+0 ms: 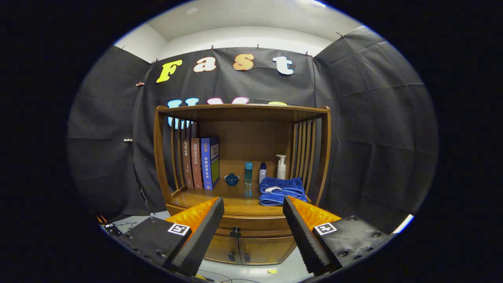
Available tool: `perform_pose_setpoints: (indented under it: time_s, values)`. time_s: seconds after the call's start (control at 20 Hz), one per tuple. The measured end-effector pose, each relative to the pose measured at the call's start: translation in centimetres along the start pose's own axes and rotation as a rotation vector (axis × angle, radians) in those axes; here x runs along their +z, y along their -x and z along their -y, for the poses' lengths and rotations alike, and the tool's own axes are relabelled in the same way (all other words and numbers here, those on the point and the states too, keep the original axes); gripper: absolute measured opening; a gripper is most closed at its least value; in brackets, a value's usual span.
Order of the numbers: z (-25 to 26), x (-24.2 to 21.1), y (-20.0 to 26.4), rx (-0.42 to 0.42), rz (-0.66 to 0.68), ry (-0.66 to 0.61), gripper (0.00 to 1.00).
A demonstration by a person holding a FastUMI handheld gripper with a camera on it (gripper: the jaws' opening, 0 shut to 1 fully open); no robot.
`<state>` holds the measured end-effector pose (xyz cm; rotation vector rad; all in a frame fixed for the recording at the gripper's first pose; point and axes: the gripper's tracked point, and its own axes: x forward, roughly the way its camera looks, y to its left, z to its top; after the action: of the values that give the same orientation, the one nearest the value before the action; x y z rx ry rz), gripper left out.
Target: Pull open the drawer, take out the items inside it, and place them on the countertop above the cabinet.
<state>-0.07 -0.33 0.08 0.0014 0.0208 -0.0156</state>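
— What is in front of the gripper [253, 220]?

— A wooden cabinet [320, 157] against the booth's black cloth wall, seen head-on. The fingers stand wide apart and hold nothing. The drawer [255, 224] sits shut between them, its dark knob [235, 232] midway in the gap and a little beyond the tips.

— And the countertop?

— The countertop [220, 198] lies just above the drawer, under a shelf roof with slatted sides. Three books [200, 162] stand upright at its left end. Right of them sits a small blue lidded cup [232, 179], then a tall teal bottle [248, 173], a small white bottle with a dark cap [262, 172] and a white pump bottle [281, 167] near the right slats.

— Anything nearer the front edge?

— A folded blue towel [282, 191] lies at the right front of the countertop, just ahead of the right finger's tip and in front of the two white bottles.

— Below the drawer?

— Two small cabinet doors [239, 249], closed, each with a dark handle at the centre seam. A pale floor shows beneath, with cables trailing at the left.
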Motion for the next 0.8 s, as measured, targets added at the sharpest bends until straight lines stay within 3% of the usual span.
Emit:
perform_pose_setpoints:
  time_s: [0.8]
  values:
    - [-0.47,0.22,0.13,0.003,-0.009,-0.002,0.99]
